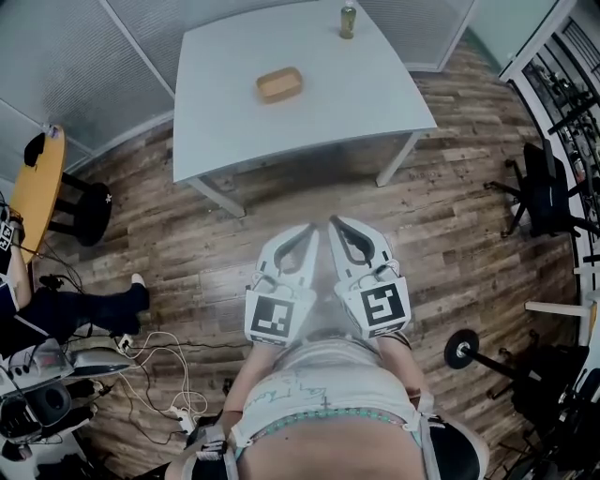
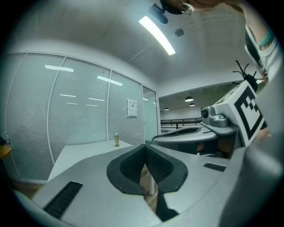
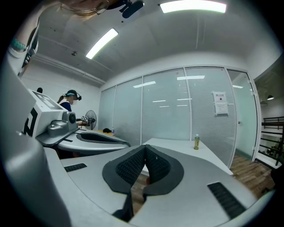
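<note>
Head view: we hold the left gripper (image 1: pixel 307 232) and right gripper (image 1: pixel 339 227) side by side, short of the table (image 1: pixel 375 94), each claw pressed together on nothing. Mid-table lies a shallow wooden bowl (image 1: pixel 279 84), likely light and stiff, best taken by its rim. At the table's far edge stands a small bottle (image 1: pixel 348 20), probably smooth and easily tipped, best gripped round its body.

Left gripper view: claw closed and empty, bottle beyond on the table.

Right gripper view: likewise, with a glass wall (image 3: pixel 177 106) behind the table. Plank floor (image 1: pixel 450 206) surrounds it.
</note>
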Motion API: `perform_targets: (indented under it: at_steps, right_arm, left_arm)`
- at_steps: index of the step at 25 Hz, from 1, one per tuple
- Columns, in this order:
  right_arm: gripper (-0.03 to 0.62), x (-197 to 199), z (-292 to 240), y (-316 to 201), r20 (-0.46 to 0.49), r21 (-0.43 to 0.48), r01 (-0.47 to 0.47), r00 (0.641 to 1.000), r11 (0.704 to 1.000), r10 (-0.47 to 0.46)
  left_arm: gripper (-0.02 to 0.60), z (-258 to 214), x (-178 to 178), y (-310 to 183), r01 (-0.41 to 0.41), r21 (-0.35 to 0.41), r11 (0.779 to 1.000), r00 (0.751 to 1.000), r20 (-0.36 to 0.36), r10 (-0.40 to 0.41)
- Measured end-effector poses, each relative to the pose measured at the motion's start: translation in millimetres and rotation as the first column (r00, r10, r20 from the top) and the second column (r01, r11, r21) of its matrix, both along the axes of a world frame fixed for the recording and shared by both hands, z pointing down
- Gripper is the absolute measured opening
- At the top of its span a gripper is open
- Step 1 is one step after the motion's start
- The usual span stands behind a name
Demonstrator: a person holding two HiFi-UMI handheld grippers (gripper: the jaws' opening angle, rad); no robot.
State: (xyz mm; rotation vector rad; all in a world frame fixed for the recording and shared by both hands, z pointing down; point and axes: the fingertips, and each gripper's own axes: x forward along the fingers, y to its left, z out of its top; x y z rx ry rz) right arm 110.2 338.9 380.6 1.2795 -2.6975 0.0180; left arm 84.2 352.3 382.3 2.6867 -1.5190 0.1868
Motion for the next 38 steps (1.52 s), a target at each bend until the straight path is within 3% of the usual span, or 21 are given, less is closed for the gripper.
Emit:
perform_targets:
  at_steps: [11,16,28,31,38]
  right_arm:
    - [0.0,-51.1,-9.2,-96.9,-0.036,0.029,-0.02,0.999,0.999,0.021]
    - [0.0,-76.3,-8.6,-129.2,-0.041,0.019,-0.036,0.998,0.999,0.037]
    - [0.0,-128.6,2.2,-181.9,-0.054,-0.01,-0.035,0.998,0.999,0.034]
    - [0.0,-138.8,6.3,-191.3,-0.052,-0.017,-0.033,0.998,0.999,0.032]
    - [0.0,-147.1,15.0,-208.1,-0.055,-0.04,-0.018,0.998,0.999,0.016]
  left_arm:
    - [-0.005,-4.5,-50.2,-105.8,-0.048,0.021,0.999,0.997,-0.054,0.049]
    - [-0.005,-5.1,-73.2,-140.6,-0.071,0.025,0.997,0.996,-0.045,0.072]
    - [-0.005,0.6,-124.6,-185.3,-0.082,0.007,0.997,0.996,-0.041,0.082]
    - [-0.005,5.8,-136.8,-194.2,-0.076,0.006,0.997,0.997,-0.012,0.076]
    - [-0.005,13.4,-146.7,-208.5,-0.078,-0.03,0.997,0.997,-0.023,0.077]
